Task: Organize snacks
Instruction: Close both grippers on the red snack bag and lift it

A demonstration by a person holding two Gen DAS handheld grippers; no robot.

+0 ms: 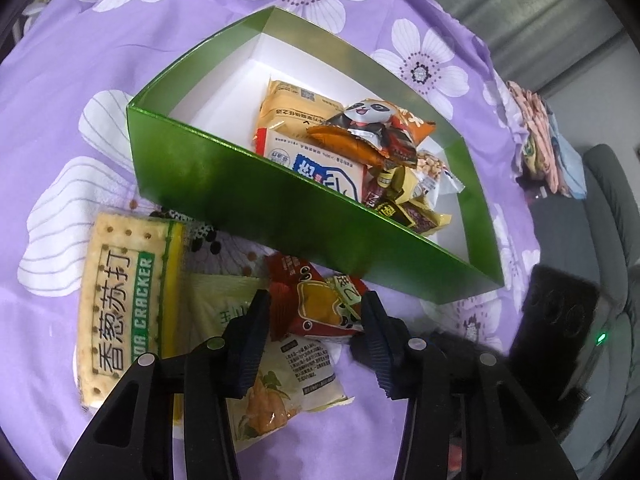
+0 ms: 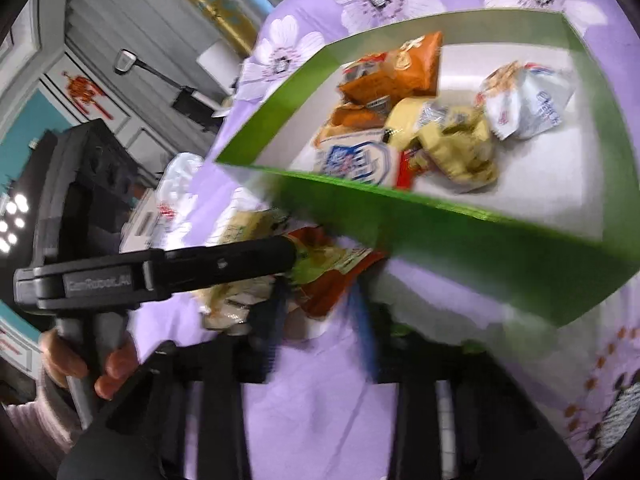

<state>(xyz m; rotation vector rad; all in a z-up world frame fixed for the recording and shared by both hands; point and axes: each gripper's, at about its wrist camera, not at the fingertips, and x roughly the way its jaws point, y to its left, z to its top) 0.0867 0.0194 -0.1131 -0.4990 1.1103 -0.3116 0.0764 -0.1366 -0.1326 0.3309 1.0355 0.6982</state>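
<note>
On the purple flowered surface (image 1: pixel 60 92), the red snack packet (image 1: pixel 316 304) lies just near of the green box (image 1: pixel 224 176), between the parted fingers of the left hand-held gripper (image 1: pixel 316 312). It looks light, crinkly and slippery, probably best pinched across its flat middle. The right hand-held gripper (image 2: pixel 320 320) is blurred but seems open and empty.

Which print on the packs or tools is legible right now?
"香葱苏打" and "CRACKER", preceded by cut-off letters: flat yellow-and-green cracker packet lying on the purple floral cloth.
Embossed brand: black left hand-held gripper body, too blurred.
Wrappers in the green cardboard box: too small or blurred.
</note>
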